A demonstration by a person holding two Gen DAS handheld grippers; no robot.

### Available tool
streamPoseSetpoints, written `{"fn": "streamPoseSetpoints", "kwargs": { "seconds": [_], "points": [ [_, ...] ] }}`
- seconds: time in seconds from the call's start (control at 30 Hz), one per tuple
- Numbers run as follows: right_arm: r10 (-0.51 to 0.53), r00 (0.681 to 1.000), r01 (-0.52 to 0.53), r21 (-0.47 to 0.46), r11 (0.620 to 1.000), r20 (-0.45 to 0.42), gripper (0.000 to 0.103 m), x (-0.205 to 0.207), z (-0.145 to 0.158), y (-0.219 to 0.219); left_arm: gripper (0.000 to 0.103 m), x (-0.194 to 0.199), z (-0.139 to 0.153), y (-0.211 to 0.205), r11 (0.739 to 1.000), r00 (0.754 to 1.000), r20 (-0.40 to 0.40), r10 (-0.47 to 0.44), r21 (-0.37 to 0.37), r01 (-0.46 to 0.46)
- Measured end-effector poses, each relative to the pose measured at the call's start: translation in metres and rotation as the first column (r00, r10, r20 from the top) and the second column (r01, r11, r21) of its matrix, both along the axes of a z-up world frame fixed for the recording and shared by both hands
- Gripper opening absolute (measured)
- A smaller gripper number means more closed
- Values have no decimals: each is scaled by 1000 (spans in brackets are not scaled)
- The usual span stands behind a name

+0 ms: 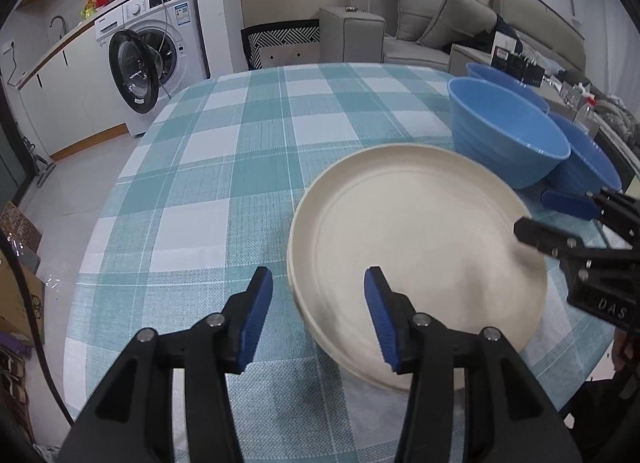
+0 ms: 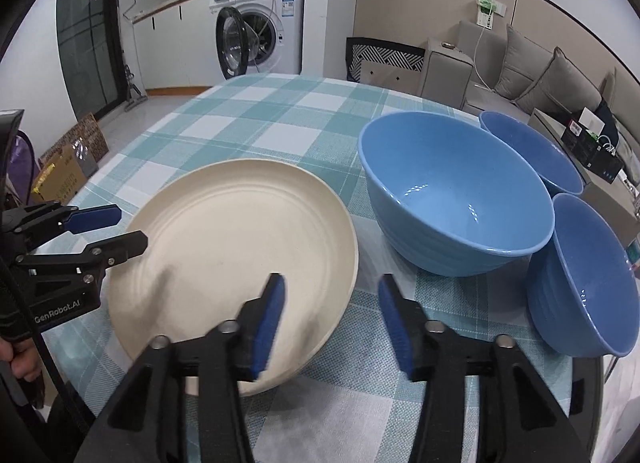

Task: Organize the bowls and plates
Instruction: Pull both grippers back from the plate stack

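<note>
Release of the cream plate (image 1: 416,247) at lower centre of both wrist views, flat on the checked desk (image 1: 240,167): left gripper (image 1: 318,313) and right gripper (image 2: 332,319) each stand with fingers parted astride the plate's rim, pads clear of it, holding nothing. Three blue bowls (image 2: 456,195) sit just beside it at right. Both grippers are best drawn straight back off the rim, so that no pad drags the plate toward the bowls.

You get bright, even room light in both views; glare specks sit in the blue bowl (image 2: 452,199), motion blur smears the plate (image 1: 416,247) at 6 o'clock, and fisheye edges bend and darken.
</note>
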State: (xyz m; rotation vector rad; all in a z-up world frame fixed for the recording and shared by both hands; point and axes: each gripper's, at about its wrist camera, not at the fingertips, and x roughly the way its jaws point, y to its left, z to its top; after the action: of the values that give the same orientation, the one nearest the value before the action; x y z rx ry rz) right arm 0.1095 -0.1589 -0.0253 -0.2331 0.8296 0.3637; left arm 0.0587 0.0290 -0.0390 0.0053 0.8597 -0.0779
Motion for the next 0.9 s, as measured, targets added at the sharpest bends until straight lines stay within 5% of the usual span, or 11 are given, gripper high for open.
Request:
{"fn": "streamPoseSetpoints", "kwargs": {
  "seconds": [0.13, 0.4, 0.73, 0.9],
  "points": [
    [25, 999, -26, 36, 999, 24, 83, -8, 7, -6, 52, -3, 11, -1, 999, 999, 30, -12, -35, 13],
    [63, 997, -68, 96, 993, 50, 102, -17, 19, -18, 103, -16, 33, -15, 997, 991, 119, -56, -37, 61],
    [54, 997, -61, 139, 988, 58, 102, -8, 37, -43, 103, -12, 52, -9, 993, 985, 174, 8, -121, 13],
    [34, 996, -47, 164, 985, 85, 102, -5, 55, -63, 103, -5, 59, -13, 995, 983, 180, 33, -103, -14]
  ]
}}
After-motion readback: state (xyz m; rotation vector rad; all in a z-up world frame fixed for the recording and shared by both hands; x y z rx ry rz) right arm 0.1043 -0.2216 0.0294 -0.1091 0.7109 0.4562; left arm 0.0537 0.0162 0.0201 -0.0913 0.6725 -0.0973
